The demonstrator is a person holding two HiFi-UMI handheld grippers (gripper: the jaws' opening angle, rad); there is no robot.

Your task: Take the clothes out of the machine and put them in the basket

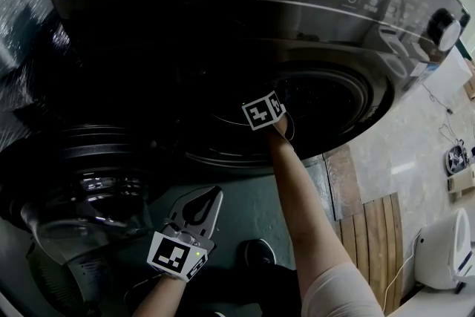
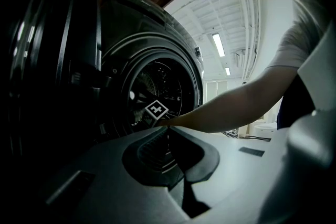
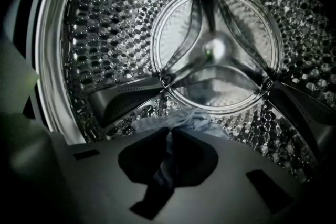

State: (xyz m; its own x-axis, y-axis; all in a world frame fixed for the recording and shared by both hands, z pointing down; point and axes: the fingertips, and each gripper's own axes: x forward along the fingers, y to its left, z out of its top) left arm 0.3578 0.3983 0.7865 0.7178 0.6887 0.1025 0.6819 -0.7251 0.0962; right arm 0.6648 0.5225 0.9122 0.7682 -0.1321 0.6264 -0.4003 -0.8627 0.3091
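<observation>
The dark front-loading washing machine [image 1: 223,4] fills the head view, its round opening [image 1: 319,96] facing me. My right arm reaches into it; only the marker cube [image 1: 263,111] shows there. In the right gripper view my right gripper [image 3: 169,135] sits low inside the steel drum [image 3: 105,34], shut on a crumpled pale blue cloth [image 3: 194,122] that lies on the drum floor, with a fold pinched between the jaws. My left gripper [image 1: 214,193] hangs outside, below the opening, shut with nothing in it [image 2: 167,129]. No basket is in view.
The machine's glass door [image 1: 96,182] stands open at the left, close to my left gripper. Wooden slats [image 1: 375,234] and a white appliance [image 1: 445,249] are on the floor at the right. A drum paddle [image 3: 121,99] rises left of the cloth.
</observation>
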